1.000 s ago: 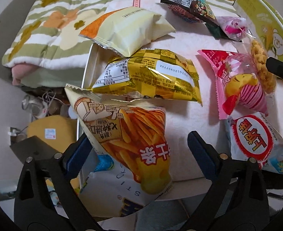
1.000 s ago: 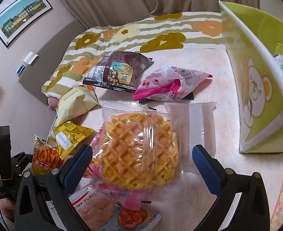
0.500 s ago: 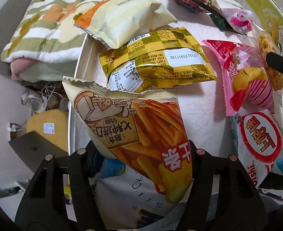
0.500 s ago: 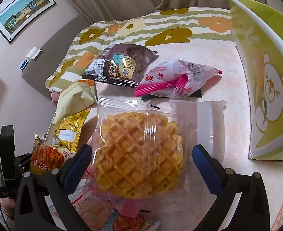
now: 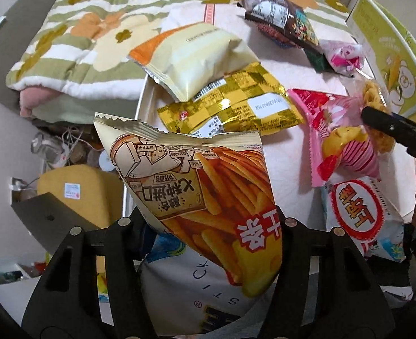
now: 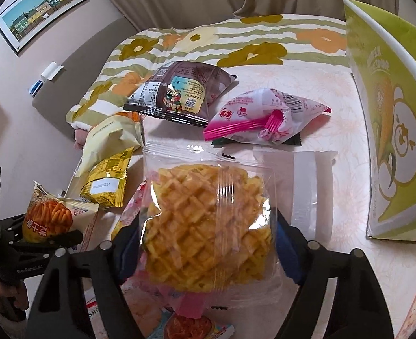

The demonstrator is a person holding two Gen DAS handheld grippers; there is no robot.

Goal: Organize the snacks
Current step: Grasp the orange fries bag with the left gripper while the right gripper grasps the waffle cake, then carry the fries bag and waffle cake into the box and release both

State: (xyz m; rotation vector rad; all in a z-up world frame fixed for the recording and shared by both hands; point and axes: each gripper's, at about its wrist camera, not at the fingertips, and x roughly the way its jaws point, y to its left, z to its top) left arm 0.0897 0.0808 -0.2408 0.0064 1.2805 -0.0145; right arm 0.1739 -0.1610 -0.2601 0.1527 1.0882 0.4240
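My left gripper point(image 5: 208, 226) is shut on the orange potato-stick bag point(image 5: 208, 192) and holds it lifted at the table's left edge; the bag also shows in the right wrist view point(image 6: 49, 217). My right gripper point(image 6: 205, 243) is shut on the clear pack with the yellow waffle snack point(image 6: 208, 220), raised a little above the table. A gold packet point(image 5: 236, 107), a pale yellow bag point(image 5: 191, 56), a brown bag point(image 6: 179, 93) and a pink-and-white packet point(image 6: 264, 115) lie on the table.
A green box with a bear print point(image 6: 391, 130) stands at the right. A red-and-pink packet point(image 5: 338, 141) and a shrimp-flavour packet point(image 5: 360, 214) lie near the front. A flowered quilt point(image 5: 80, 34) lies behind. The floor at the left holds clutter point(image 5: 66, 180).
The left gripper closed on the potato-stick bag and lifted it. The right gripper closed on the waffle pack, which now sits between the fingers and is raised.
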